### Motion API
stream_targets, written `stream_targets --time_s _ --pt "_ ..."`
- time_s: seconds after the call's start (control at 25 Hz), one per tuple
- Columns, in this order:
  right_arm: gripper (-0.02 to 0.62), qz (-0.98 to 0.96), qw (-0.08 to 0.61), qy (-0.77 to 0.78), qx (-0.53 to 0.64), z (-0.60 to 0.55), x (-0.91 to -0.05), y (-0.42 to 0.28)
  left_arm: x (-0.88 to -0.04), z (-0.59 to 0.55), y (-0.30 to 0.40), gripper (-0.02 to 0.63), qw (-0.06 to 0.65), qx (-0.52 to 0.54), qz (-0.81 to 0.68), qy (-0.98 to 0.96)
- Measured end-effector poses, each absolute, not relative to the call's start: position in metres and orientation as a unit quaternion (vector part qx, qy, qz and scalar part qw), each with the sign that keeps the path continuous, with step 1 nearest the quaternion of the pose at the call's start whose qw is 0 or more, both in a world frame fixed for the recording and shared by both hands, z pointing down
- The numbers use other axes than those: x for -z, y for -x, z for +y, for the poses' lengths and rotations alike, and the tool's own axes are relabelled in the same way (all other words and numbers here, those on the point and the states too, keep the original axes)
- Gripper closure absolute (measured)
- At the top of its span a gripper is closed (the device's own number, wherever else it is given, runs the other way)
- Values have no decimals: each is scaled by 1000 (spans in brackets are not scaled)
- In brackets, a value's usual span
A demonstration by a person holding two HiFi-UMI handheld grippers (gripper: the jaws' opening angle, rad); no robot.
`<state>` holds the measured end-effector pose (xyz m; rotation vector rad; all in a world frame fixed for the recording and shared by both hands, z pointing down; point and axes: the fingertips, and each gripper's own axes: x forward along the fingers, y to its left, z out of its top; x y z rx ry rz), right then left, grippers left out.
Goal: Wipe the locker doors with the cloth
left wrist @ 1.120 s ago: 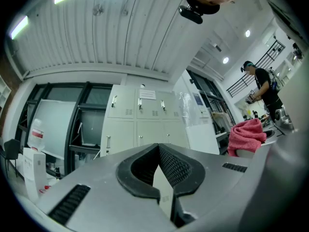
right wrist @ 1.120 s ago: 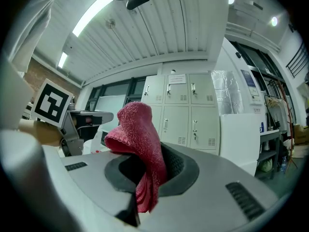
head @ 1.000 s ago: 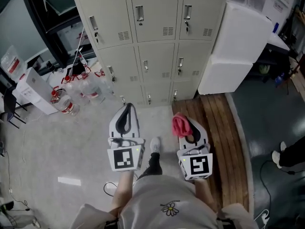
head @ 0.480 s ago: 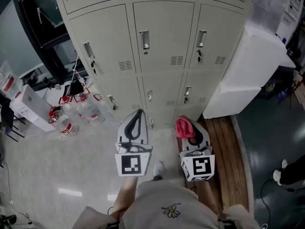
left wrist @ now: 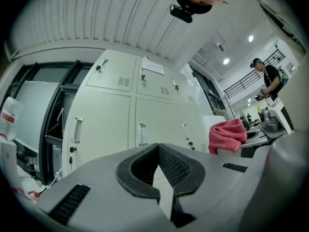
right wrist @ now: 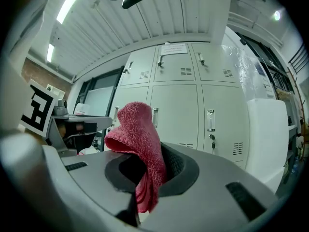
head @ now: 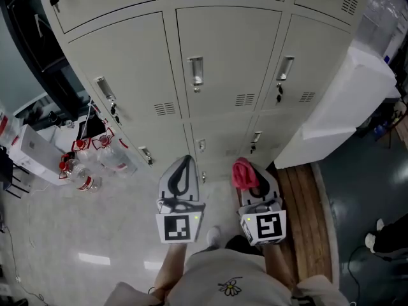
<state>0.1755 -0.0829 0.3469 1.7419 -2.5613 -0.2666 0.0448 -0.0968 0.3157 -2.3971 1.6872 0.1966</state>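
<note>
Approach stage, wiping not yet begun. My right gripper (right wrist: pixel 147 175) has its jaws clamped on the pink cloth (head: pixel 241 171), which bunches up above the jaw tips and hangs down between the pads. My left gripper (left wrist: pixel 159 166) is closed on nothing, its tips meeting with only the hollow between the pads showing. In the head view both grippers sit side by side near my body, the right one to the right, pointing toward the bank of pale locker doors (head: pixel 226 50) on the far side. The cloth is held in the air, well apart from any door.

I judge that no wiping contact is made yet. The next move calls for carrying the right gripper forward until the free bunch of the cloth, not the jaw tips, presses on a door panel, then sweeping across it. The upright handle (head: pixel 196 73) on the middle door and the keys hanging from the locks (head: pixel 279 93) stand proud of the panels, so I would route strokes around them to avoid snagging. Water bottles (head: pixel 81 172) crowd the floor at the left; a white block (head: pixel 347 101) stands at the right of the lockers.
</note>
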Motion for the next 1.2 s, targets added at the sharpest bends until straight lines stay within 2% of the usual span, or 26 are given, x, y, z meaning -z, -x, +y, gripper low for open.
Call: stream_targets --time_s 0.88,1.2 --pt "563 -846 -14 -528 72 -127 -343 -208 -305 -125 -61 591 118 -59 622 772" --pt "563 -859 -19 -507 70 -129 -342 -197 -304 -120 -48 591 123 -52 643 754"
